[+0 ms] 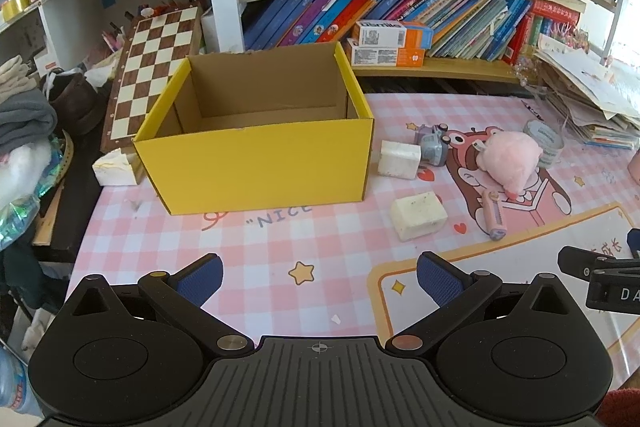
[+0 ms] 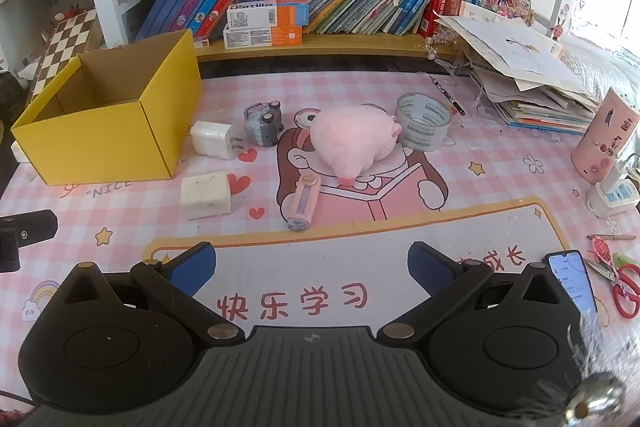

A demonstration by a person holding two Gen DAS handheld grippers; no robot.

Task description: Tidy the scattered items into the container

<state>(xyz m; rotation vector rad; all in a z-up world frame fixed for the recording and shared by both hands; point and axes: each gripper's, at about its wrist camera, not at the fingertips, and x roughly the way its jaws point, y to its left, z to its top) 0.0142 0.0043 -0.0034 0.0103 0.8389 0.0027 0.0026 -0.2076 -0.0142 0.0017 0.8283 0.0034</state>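
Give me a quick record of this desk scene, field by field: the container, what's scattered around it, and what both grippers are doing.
container: yellow box, open top, nothing visible inside
nearest to box: white charger, white block
mid-desk: grey toy camera, pink plush, pink stick-shaped item, tape roll
surface: pink checked mat
left gripper: open, holding nothing, above the mat in front of the box
right gripper: open, holding nothing, facing the plush
items in box so far: none visible
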